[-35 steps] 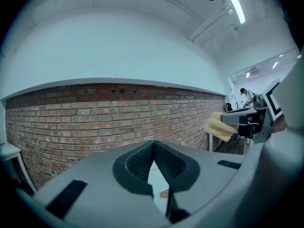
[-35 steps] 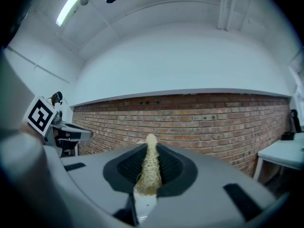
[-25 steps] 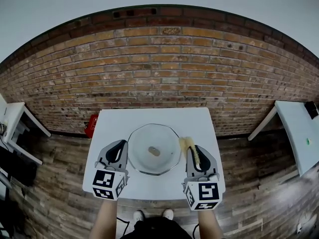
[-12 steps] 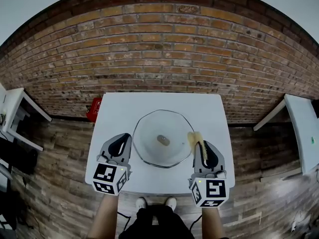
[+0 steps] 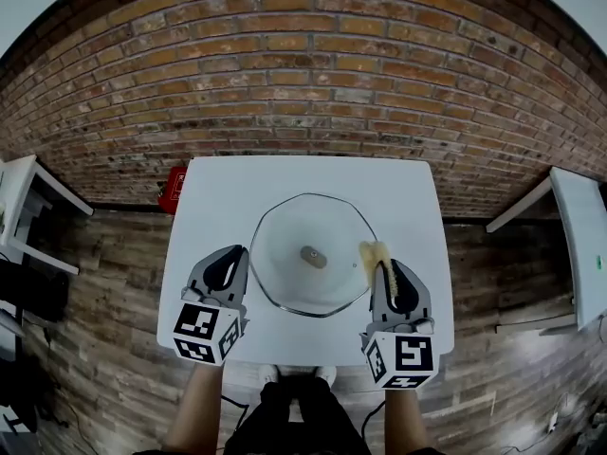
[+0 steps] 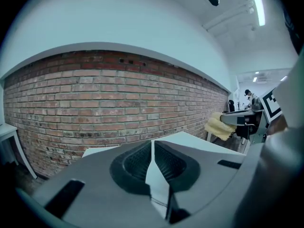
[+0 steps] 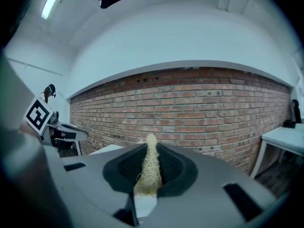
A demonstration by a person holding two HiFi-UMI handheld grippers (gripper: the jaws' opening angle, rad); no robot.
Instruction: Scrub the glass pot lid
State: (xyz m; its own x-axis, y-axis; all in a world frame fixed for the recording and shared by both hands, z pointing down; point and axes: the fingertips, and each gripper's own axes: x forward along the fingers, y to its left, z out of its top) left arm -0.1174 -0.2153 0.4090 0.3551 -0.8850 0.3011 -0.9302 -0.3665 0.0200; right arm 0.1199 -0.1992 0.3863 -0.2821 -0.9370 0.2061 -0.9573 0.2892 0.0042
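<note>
Looking down in the head view, a white table (image 5: 228, 183) stands against a brick wall (image 5: 303, 74). The glass pot lid (image 5: 285, 278) lies flat on its middle, with a small knob (image 5: 311, 254) at its centre. It holds nothing else.

The left gripper (image 5: 231, 254) is just beside the lid's left rim. The right gripper (image 5: 384, 265) is at the lid's right rim, and a yellow scrub pad (image 5: 371, 254) sticks out from its tip over the rim's edge. Whether the pad touches the glass cannot be told. Both grippers point away from the person toward the wall, with bare forearms (image 5: 194, 406) behind them. Their marker cubes (image 5: 204, 335) sit nearest the camera. A red object (image 5: 171, 190) sits on the wooden floor (image 5: 104, 282) by the table's far left corner.

The left gripper view shows the left gripper (image 6: 153, 148) with its jaws pressed together and nothing between them. Past them are the table top (image 6: 190, 139) and the wall (image 6: 118, 99). At the right edge the scrub pad (image 6: 217, 126) projects from the right gripper (image 6: 237, 120).

The right gripper view shows the right gripper (image 7: 151, 148) with its jaws clamped narrowly on the fibrous scrub pad (image 7: 149, 170). The pad stands edge-on between the pads and pokes out past the tips. The left gripper (image 7: 66, 134) shows at the far left.
</note>
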